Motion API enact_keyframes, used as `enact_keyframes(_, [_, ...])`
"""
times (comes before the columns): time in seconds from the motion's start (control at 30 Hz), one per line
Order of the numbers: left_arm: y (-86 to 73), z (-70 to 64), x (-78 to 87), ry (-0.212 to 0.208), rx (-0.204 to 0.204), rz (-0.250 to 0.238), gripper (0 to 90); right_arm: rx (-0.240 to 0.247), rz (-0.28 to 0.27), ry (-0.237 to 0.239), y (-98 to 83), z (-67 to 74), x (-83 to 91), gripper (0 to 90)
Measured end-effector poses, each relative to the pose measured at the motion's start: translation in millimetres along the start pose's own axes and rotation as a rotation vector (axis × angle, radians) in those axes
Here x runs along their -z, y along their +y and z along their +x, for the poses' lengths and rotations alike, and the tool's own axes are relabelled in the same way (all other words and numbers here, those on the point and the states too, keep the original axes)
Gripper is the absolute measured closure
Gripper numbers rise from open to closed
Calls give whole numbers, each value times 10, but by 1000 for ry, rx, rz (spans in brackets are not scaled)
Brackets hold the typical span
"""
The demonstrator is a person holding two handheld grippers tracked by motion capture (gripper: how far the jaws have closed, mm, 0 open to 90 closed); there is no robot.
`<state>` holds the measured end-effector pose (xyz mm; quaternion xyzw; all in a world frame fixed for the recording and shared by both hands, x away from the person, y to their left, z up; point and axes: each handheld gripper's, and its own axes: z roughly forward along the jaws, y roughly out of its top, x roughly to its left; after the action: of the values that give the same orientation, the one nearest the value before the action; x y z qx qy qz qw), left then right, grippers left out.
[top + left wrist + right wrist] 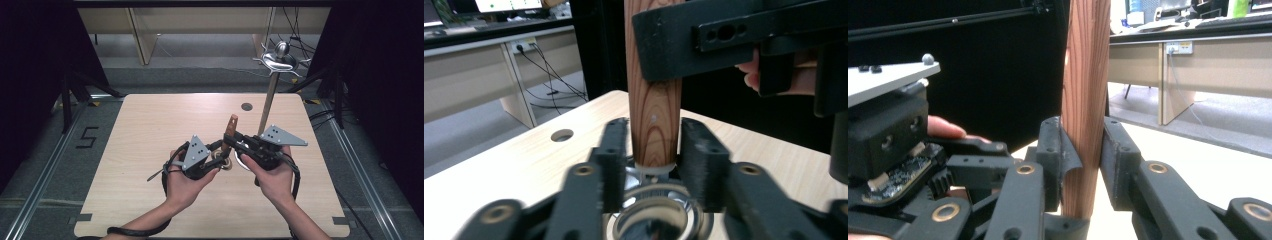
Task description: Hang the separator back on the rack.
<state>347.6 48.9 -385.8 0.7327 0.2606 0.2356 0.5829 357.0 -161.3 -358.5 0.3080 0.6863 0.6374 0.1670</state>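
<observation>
A reddish-brown wooden handle [231, 127] stands upright at the table's middle, held between both grippers. My left gripper [223, 158] is shut on its lower end, just above a shiny metal ring [656, 217] fitted to the handle [655, 115]. My right gripper [231, 141] is shut on the handle [1087, 75] a little higher up, coming in from the right. In the left gripper view its own jaws [655, 150] flank the wood, and the right gripper's black jaw crosses above. The right gripper's own jaws [1083, 160] press the wood from both sides.
The pale wooden table [150, 130] has a round hole [246, 106] near its far edge. A light wooden pole [269, 102] topped by a shiny metal piece [279, 59] rises behind the right gripper. Dark curtains hang on both sides.
</observation>
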Motion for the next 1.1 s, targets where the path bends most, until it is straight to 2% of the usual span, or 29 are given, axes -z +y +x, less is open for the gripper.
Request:
enact_keyframes(0.03, [-1, 16, 21, 0, -2, 6, 533, -1, 2, 8, 16, -9, 24, 738])
enact_keyframes(0.07, [-7, 38, 49, 0, -1, 10, 533, -1, 2, 8, 16, -9, 24, 738])
enact_keyframes(0.1, [-16, 66, 87, -2, -2, 17, 498, 21, 0, 11, 43, -39, 62, 738])
enact_keyframes(0.23, [-101, 220, 268, 8, -9, 53, 462, 23, 12, 13, 88, -99, 142, 738])
enact_keyframes(0.27, [-132, 268, 316, 12, -11, 68, 451, 40, 3, 36, 102, -137, 148, 737])
enact_keyframes(0.3, [-166, 317, 365, 20, -7, 79, 437, 37, 15, 43, 129, -169, 197, 738])
enact_keyframes(0.37, [-228, 430, 467, 54, -12, 107, 431, 28, 31, 38, 141, -176, 228, 738])
enact_keyframes(0.5, [-356, 701, 679, 127, 29, 126, 427, 57, 44, 52, 167, -241, 284, 738])
enact_keyframes(0.57, [-440, 822, 781, 154, 31, 135, 427, 47, 46, 52, 165, -243, 301, 738])
enact_keyframes(0.6, [-492, 866, 830, 162, 35, 137, 426, 70, 49, 61, 169, -258, 299, 737])
enact_keyframes(0.63, [-548, 900, 885, 172, 43, 149, 425, 61, 59, 60, 171, -251, 308, 737])
enact_keyframes(0.7, [-670, 940, 1000, 187, 69, 165, 426, 77, 55, 55, 185, -264, 313, 738])
enact_keyframes(0.77, [-771, 976, 1103, 191, 82, 174, 428, 72, 68, 54, 192, -259, 323, 737])
enact_keyframes(0.8, [-799, 989, 1152, 194, 95, 176, 429, 89, 62, 52, 210, -268, 335, 737])
enact_keyframes(0.87, [-821, 998, 1227, 212, 123, 181, 428, 77, 66, 61, 218, -266, 342, 737])
enact_keyframes(0.9, [-818, 1004, 1236, 209, 142, 167, 426, 80, 66, 56, 235, -280, 351, 737])
enact_keyframes(0.97, [-817, 999, 1213, 203, 136, 155, 425, 85, 60, 61, 241, -288, 346, 737])
enact_keyframes(1.0, [-817, 981, 1195, 204, 136, 159, 425, 93, 69, 43, 254, -292, 349, 737])
enact_keyframes(1.1, [-839, 956, 1139, 187, 115, 174, 424, 101, 70, 42, 269, -292, 339, 737])
